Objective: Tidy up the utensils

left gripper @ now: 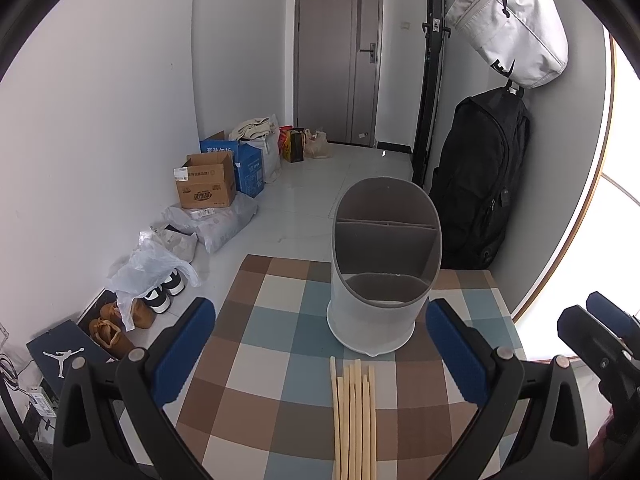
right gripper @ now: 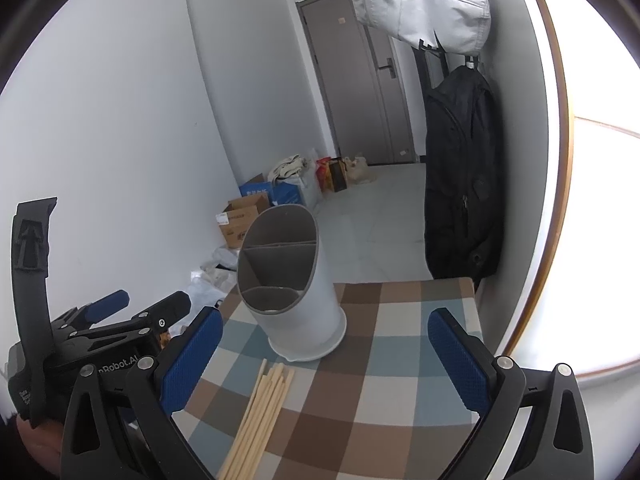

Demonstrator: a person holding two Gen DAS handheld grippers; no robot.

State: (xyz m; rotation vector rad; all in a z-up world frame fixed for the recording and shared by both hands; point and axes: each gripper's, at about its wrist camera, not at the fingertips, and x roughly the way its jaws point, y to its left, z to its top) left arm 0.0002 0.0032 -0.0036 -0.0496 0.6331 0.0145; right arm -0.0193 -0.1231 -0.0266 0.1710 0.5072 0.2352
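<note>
Left wrist view: left hand-held gripper (left gripper: 320, 354) is spread wide, nothing between its blue pads (left gripper: 188, 350). The bundle of chopsticks (left gripper: 354, 412) lies flat on the table (left gripper: 256, 364), centred between the fingers and running toward the camera. The utensil holder (left gripper: 382, 264) stands upright just ahead of the chopstick tips, divided compartments all look empty.

Right wrist view: right hand-held gripper (right gripper: 324, 360) also spread, empty. Chopsticks (right gripper: 260, 412) sit toward its left finger, holder (right gripper: 290, 284) ahead and left.

Risks as I read it:
- sticks are loose and side by side; closing across them probably pinches a few and scatters or rolls the rest
- they lie flat on the checked cloth, so pads may snag the fabric or ride over the sticks instead of getting under
- holder looks light and tall with a slanted mouth; a stick clipping the rim or divider could tip or shove it, and it stands near the table's far edge
- both grippers are close together here, a shared reach for the bundle could make them collide
</note>
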